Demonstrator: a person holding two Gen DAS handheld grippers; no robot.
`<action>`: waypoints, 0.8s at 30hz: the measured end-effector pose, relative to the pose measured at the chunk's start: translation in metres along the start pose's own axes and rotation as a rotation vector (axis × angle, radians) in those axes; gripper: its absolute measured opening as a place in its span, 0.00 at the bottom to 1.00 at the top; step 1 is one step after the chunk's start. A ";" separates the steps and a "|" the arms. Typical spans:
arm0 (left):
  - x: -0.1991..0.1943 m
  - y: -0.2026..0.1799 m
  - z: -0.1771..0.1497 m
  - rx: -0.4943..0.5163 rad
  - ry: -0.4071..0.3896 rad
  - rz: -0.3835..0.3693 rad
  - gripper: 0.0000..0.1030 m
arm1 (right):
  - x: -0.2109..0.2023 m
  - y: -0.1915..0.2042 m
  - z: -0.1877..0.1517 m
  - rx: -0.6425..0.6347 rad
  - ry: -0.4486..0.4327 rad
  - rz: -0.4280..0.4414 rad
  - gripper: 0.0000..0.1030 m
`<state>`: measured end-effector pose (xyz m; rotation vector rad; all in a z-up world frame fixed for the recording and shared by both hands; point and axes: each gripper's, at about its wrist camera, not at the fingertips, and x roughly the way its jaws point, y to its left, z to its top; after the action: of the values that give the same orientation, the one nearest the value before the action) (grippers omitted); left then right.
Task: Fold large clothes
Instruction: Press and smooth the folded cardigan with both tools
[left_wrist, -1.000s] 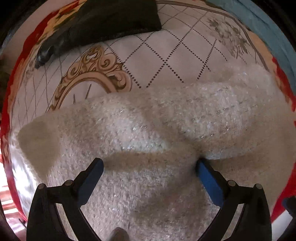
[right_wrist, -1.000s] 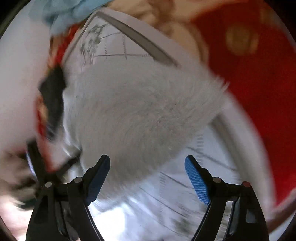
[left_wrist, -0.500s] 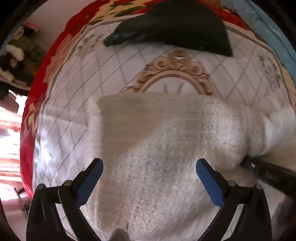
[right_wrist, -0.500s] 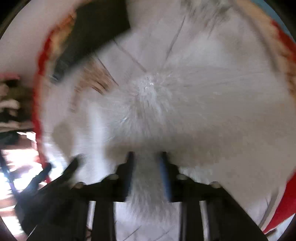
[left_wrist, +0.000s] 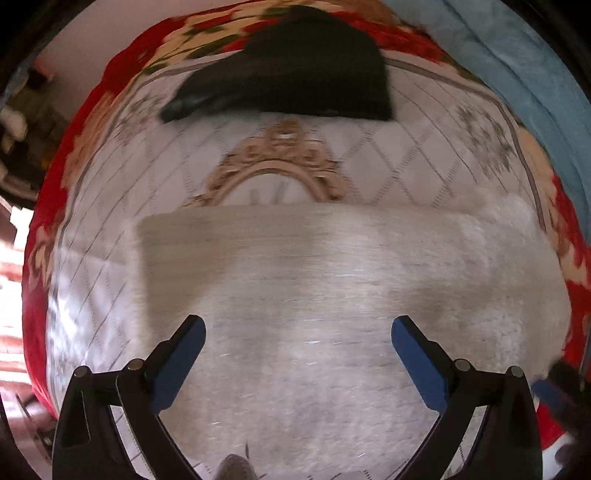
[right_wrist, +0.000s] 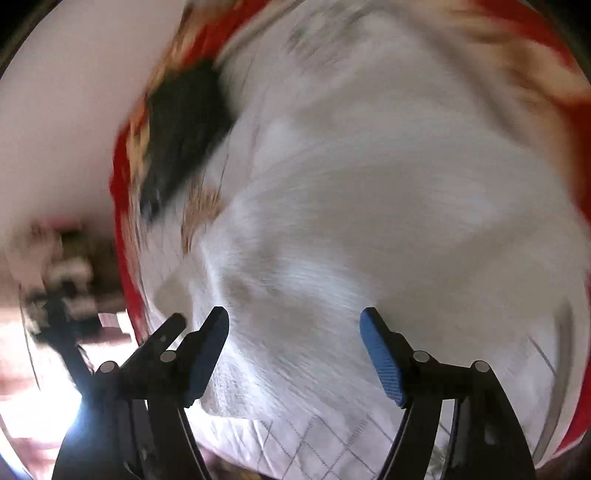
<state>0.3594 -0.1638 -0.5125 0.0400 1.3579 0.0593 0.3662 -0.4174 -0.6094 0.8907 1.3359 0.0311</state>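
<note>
A fluffy white sweater lies folded in a broad flat band across the quilted bed cover. My left gripper hovers above its near half, pointing steeply down, jaws wide open with nothing between them. In the blurred right wrist view the same sweater fills the middle. My right gripper is over its near left corner; its jaws are opening and the pads press on nothing. A blurred blue pad of the right gripper shows at the left wrist view's lower right edge.
A black garment lies at the far end of the bed, also seen as a dark garment at upper left. A red flowered blanket borders the cover. Blue cloth lies at the far right. Clutter stands beyond the bed's left edge.
The right gripper, shut on a pinch of the sweater half a second ago, has opened and let it go. The left gripper has risen, and the sweater now lies flatter.
</note>
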 end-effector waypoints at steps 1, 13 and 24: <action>0.004 -0.008 0.001 0.012 0.003 -0.005 1.00 | -0.010 -0.031 -0.008 0.061 -0.031 0.010 0.78; 0.040 -0.054 -0.005 0.100 0.060 0.033 1.00 | 0.044 -0.133 0.032 0.271 -0.135 0.327 0.81; 0.059 -0.054 -0.002 0.069 0.064 -0.016 1.00 | 0.057 -0.054 0.080 0.242 -0.196 0.360 0.25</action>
<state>0.3706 -0.2142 -0.5734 0.0861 1.4236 0.0007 0.4248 -0.4693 -0.6897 1.2987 0.9972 0.0607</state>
